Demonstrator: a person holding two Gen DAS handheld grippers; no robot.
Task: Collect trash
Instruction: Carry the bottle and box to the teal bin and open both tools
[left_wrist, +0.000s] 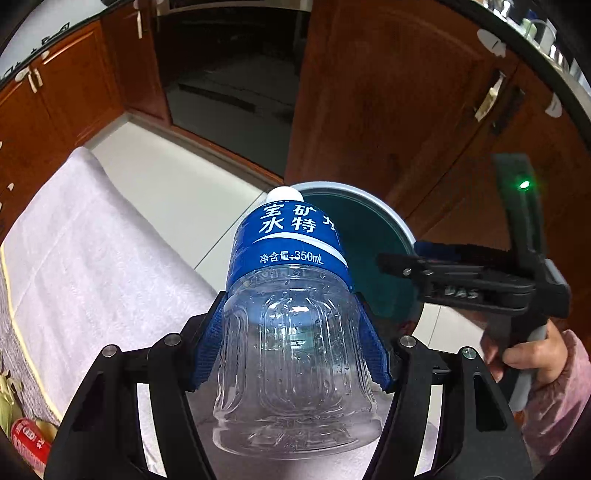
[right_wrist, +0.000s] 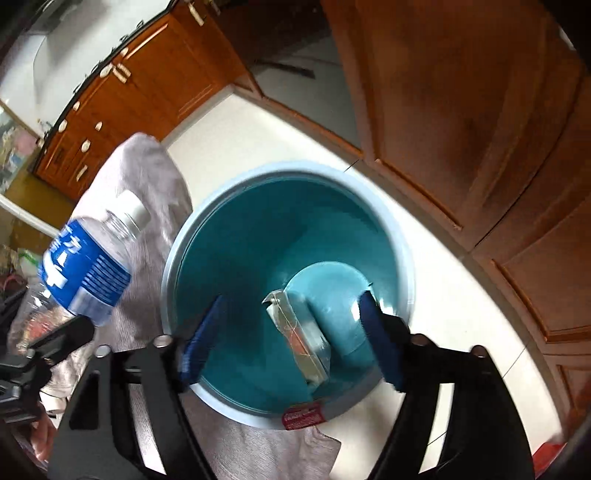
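My left gripper (left_wrist: 295, 339) is shut on a clear plastic water bottle (left_wrist: 291, 332) with a blue label and white cap, held up beside the table's edge; the bottle also shows in the right wrist view (right_wrist: 85, 266). A teal trash bin (left_wrist: 369, 236) with a pale rim stands on the floor just beyond it. My right gripper (right_wrist: 291, 339) is open and empty, directly above the bin (right_wrist: 236, 251). A clear wrapper packet (right_wrist: 299, 339) lies inside the bin. The right gripper also shows in the left wrist view (left_wrist: 391, 262).
A table under a grey-white cloth (left_wrist: 74, 251) is at left, with a red can (left_wrist: 29, 443) at its near edge. Brown wooden cabinets (left_wrist: 388, 92) stand behind the bin. The floor is pale tile (right_wrist: 443, 288).
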